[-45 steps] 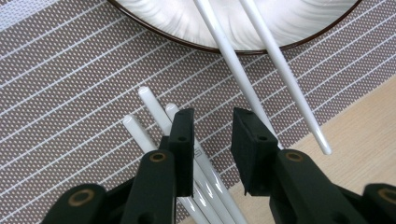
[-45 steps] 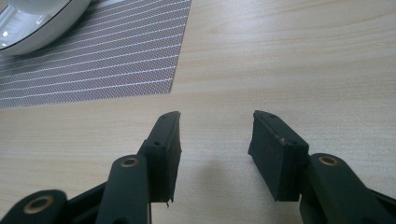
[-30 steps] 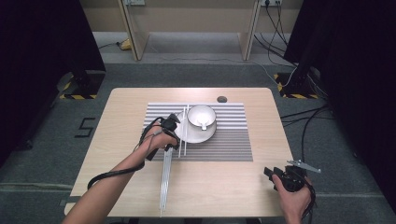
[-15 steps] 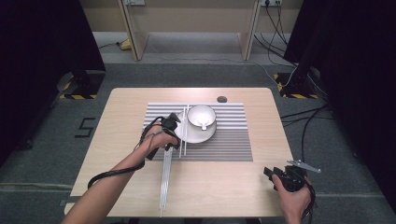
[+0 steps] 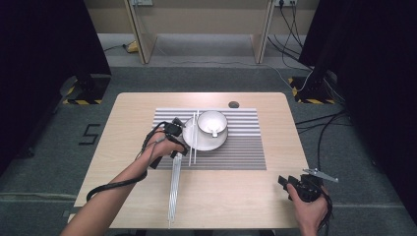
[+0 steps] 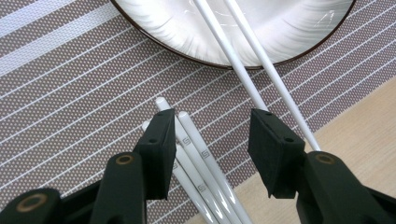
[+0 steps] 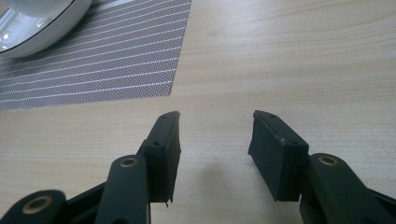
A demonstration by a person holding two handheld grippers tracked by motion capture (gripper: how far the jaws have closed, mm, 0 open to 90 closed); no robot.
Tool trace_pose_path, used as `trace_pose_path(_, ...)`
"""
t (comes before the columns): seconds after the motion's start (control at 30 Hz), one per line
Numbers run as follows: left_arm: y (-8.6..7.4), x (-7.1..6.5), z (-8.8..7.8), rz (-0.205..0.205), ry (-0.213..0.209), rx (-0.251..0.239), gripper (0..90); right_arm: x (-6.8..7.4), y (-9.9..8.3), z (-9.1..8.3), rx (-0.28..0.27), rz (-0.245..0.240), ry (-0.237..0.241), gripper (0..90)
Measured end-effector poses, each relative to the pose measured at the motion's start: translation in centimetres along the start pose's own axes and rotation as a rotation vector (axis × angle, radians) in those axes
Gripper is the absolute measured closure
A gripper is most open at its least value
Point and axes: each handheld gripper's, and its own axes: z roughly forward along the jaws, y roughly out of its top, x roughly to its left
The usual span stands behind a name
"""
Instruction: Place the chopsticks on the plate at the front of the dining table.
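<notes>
- Left gripper (image 6: 212,137): I see its two black jaws standing apart over the grey placemat with thin white stripes (image 6: 70,88); they have just been opening. A bundle of long white plastic chopsticks (image 6: 198,161) lies between them, close against the left jaw, with clear daylight to the right jaw, so nothing is clamped.
- In the high view the same left gripper (image 5: 173,139) sits just left of the dish, and the bundle of chopsticks (image 5: 173,189) runs from it toward my edge of the pale wooden table (image 5: 123,123), tips on the mat, tails on bare wood.
- Compared with the high view a second earlier, hand and bundle occupy the same spot; the jaw spacing is what differs. I read this as a release: the bundle has been set down.
- A separate pair of white chopsticks (image 6: 247,60) rests across the rim of the round white plate with a dark edge (image 6: 299,32), one stick passing just behind the right jaw.
- On that plate stands a white bowl (image 5: 212,121), apparently with a small spoon inside, though the high view is too coarse to be sure.
- Right gripper (image 7: 212,135): jaws apart, empty, low over bare table near the mat's corner; idle at the near right edge (image 5: 301,186).
</notes>
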Motion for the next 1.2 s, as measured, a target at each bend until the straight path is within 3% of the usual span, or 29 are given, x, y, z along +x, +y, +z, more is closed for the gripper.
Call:
trace_pose_path(0.33, -0.9, 0.3, -1.2, 0.000, 0.009, -0.022, 47.7, 0.1, 0.0, 0.1, 0.006, -0.003, 0.000, 52.6)
trace_pose_path(0.77, -2.7, 0.4, -1.5, 0.021, 0.015, -0.044, 44.8, 0.1, 0.0, 0.1, 0.004, -0.002, 0.000, 52.4)
trace_pose_path(1.2, -4.6, 0.9, -2.1, 0.018, 0.016, -0.063, 43.5, 0.2, 0.0, 0.2, 0.005, -0.005, -0.001, 52.5)
